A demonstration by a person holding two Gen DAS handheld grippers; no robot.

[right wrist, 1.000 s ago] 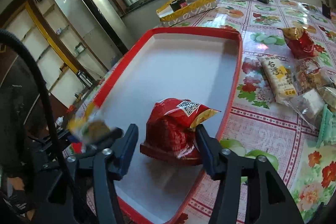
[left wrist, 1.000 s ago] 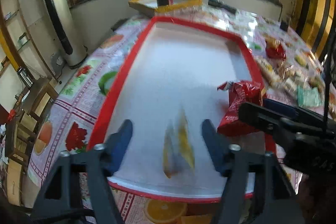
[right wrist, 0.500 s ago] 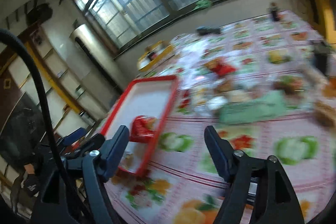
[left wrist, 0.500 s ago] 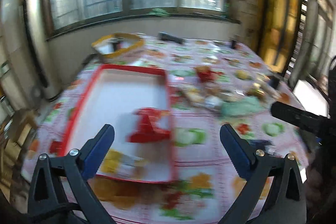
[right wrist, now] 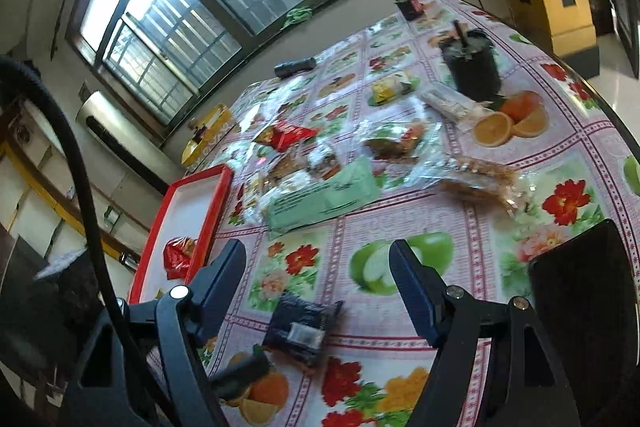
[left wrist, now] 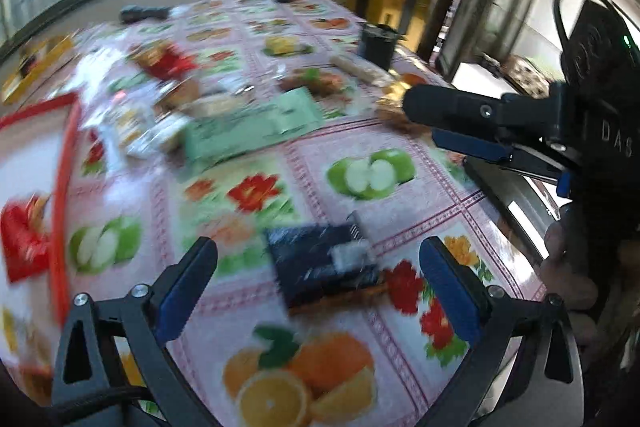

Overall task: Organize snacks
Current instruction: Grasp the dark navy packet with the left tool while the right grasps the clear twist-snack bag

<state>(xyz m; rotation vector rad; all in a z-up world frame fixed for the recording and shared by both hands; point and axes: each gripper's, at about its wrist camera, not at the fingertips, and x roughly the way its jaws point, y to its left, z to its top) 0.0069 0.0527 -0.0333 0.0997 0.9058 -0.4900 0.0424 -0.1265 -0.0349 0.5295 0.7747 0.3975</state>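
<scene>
On the fruit-print tabletop [right wrist: 440, 223], the red tray [right wrist: 218, 203] at the window-side edge now holds two snacks; both hand-held grippers, left [left wrist: 318, 281] and right [right wrist: 316, 281], jaws just widened and empty, have swung over to the dark packet [right wrist: 300, 327] near the front edge.

One red-rimmed tray [right wrist: 192, 211] sits on one table covered by a fruit-and-flower cloth [right wrist: 400, 215], with one red snack bag [right wrist: 178, 257] inside it. One dark snack packet [right wrist: 300, 327] lies apart near the table's edge. A heap of loose snacks, too jumbled to count, includes one pale green packet [right wrist: 324, 197] and one more red packet [right wrist: 286, 135]. One black cup [right wrist: 474, 65], one flashlight [right wrist: 294, 67] and one yellow box [right wrist: 208, 131] stand beyond.
</scene>
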